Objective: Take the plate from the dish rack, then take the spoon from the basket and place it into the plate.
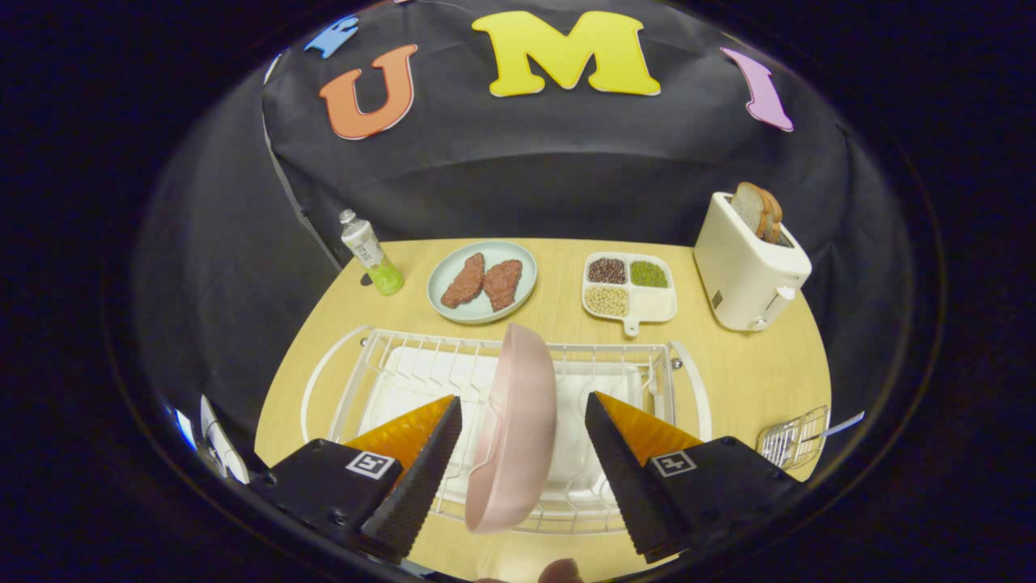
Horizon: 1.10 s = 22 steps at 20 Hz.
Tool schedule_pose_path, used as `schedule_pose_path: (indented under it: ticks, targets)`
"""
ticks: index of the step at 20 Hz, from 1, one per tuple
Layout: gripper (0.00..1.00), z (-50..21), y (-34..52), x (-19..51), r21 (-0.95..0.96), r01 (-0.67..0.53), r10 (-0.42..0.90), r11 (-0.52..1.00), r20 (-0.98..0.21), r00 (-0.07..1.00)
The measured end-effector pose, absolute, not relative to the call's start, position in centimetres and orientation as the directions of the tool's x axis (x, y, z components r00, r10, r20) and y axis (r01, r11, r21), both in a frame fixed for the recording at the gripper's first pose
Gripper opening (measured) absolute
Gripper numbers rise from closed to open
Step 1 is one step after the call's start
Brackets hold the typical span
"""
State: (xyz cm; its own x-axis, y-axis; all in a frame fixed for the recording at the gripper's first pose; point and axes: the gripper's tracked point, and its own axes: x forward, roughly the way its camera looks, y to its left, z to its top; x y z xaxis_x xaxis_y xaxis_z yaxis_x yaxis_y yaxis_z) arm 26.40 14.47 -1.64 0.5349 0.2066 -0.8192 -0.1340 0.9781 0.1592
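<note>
Gripper [523, 441] spread wide, touching nothing. Pink plate [514, 429] upright on edge in rack [655, 356], between fingers. Basket [793, 441] with spoon [842, 425] right of rack.

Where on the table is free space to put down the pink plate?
Bare wood lies between the dish rack and the toaster. The far row, bottle to toaster, is crowded. The open tool straddles the pink plate.

Basket [793, 441] contents too small; rack [405, 364] middle hidden behind plate [514, 429]
</note>
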Motion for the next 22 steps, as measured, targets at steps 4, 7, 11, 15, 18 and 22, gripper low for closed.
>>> schedule_pose_path:
  ticks: [4,7,11,15,18,22]
  targets:
    - [0.88,-3.0,15.5,26.7,0.174,-0.107,0.204,0.979,-0.846,0.493]
    - [0.68,-3.5,15.8,26.6,0.147,-0.064,0.159,0.987,-0.86,0.485]
    - [0.41,-3.2,15.9,26.0,0.079,-0.014,0.077,0.997,-0.877,0.474]
    - [0.4,-2.0,16.5,25.8,0.041,0.036,0.018,0.998,-0.873,0.487]
    - [0.39,-0.8,16.3,25.8,-0.04,0.045,-0.057,0.998,-0.859,0.509]
    - [0.39,0.4,15.9,25.4,-0.072,0.056,-0.09,0.996,-0.846,0.526]
